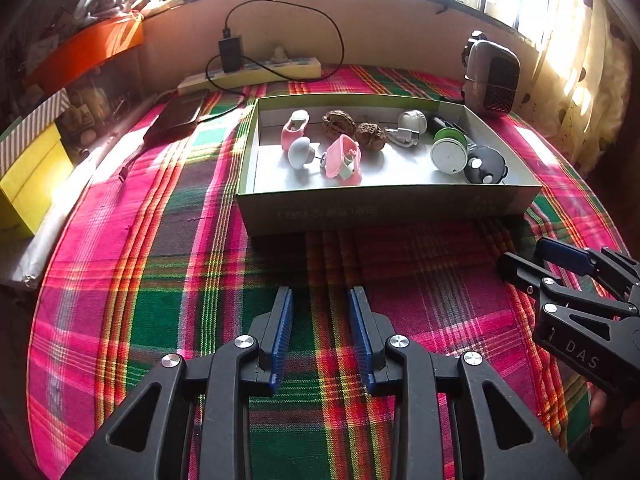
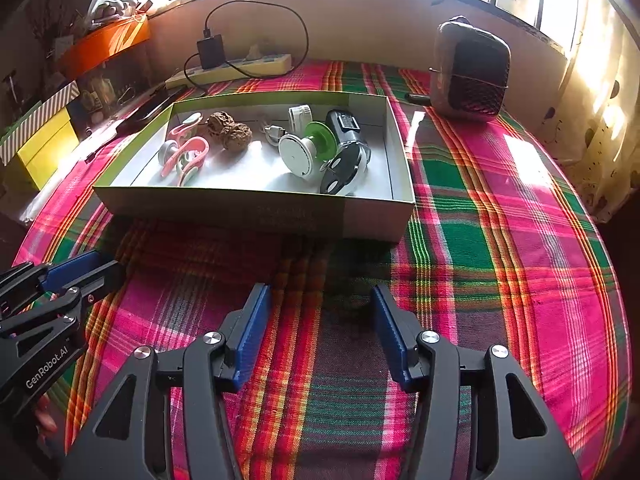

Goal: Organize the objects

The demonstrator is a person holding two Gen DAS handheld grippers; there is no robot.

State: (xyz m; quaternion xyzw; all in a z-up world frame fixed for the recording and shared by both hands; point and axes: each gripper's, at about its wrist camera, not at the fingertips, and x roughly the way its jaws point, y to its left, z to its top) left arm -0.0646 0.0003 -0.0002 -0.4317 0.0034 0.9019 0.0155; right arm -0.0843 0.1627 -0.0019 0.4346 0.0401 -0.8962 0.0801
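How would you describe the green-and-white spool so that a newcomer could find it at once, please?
Start at the shallow box on the plaid cloth. Towards its right end lies a spool, beside a black gadget. Only it has a white disc and a bright green flange.

Left tool (image 1: 320, 312) gapes empty over plaid cloth (image 1: 160, 280) before box (image 1: 384, 208).
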